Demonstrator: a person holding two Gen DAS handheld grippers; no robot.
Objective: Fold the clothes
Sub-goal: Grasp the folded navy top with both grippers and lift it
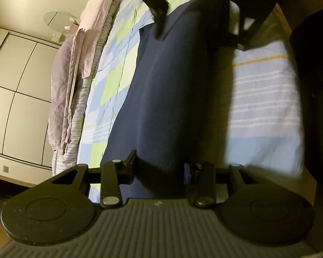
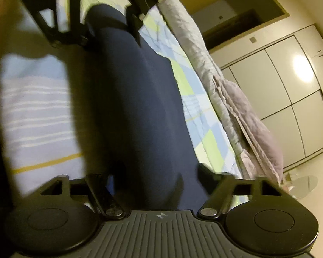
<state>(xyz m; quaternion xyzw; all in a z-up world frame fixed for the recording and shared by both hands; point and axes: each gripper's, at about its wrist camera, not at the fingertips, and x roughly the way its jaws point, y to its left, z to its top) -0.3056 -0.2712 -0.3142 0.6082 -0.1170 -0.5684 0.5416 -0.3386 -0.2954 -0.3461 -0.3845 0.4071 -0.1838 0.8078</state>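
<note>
A long navy garment lies folded in a strip on the checked bed sheet, stretched between the two grippers that face each other. My left gripper has one end of the strip bunched between its pads and is shut on it; the right wrist view shows it at the top, clamped around the narrowed cloth. My right gripper is blurred at the other end of the garment, jaws apart with cloth between them. From the left wrist view it stands wide open, one fingertip over the cloth.
A crumpled lilac quilt lies along the far side of the bed. Behind it are pale wardrobe doors and a round glass table. A striped patch of sheet lies toward the near bed edge, beside a person's dark clothing.
</note>
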